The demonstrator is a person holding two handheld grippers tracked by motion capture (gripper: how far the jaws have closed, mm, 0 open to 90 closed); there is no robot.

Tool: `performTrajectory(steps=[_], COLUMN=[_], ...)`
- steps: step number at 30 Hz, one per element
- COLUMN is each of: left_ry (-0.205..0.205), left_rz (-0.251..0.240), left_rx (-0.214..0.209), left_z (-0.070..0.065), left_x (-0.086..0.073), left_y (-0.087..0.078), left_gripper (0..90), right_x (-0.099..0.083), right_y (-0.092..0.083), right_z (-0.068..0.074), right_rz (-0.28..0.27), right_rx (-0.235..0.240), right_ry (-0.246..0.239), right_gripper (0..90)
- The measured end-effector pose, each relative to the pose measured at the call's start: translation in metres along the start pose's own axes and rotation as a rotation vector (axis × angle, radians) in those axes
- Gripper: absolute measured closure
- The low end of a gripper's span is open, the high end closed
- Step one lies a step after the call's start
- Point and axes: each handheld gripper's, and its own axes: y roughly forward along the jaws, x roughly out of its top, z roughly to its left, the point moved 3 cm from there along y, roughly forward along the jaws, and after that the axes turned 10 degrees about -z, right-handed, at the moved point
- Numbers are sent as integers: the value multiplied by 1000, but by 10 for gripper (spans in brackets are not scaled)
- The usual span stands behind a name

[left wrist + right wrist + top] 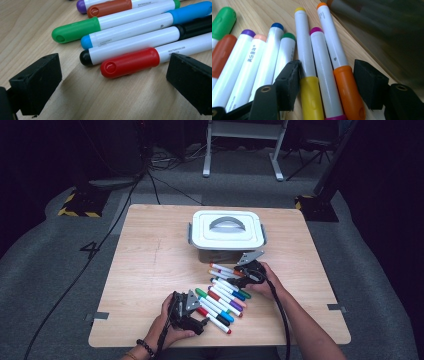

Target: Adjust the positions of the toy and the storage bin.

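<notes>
Several capped colour markers [222, 297] lie side by side on the wooden table [145, 270]. My left gripper [201, 321] rests at the near end of the row, open, its jaws wide on either side of the red marker's cap [130, 62] without touching it. Behind it lie black [135, 46], blue [130, 31] and green [77, 29] markers. My right gripper [239, 277] sits at the far end of the row, by the box. Its jaws straddle the yellow [304, 50], magenta [320, 57] and orange [332, 42] markers, pads close beside them, with no clear squeeze.
A grey lidded plastic box [226, 234] with a handle stands at the table's back middle; its translucent wall [387, 30] rises just right of the right gripper. Bare tabletop lies to the left [140, 250]. Both of the person's hands enter from the near edge.
</notes>
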Motion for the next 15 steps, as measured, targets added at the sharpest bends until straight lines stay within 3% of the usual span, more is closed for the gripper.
performTrajectory(steps=[12,15], left_ry=[-11,-21], left_rz=[8,13], left_rx=[-15,-24], left_z=[12,18], left_x=[11,14], left_y=[15,21], left_gripper=[5,5], right_x=[-22,-30], right_y=[-32,-43], right_z=[-7,-9], right_rz=[38,46], right_rx=[-86,-107], right_ry=[74,112], right_gripper=[390,366])
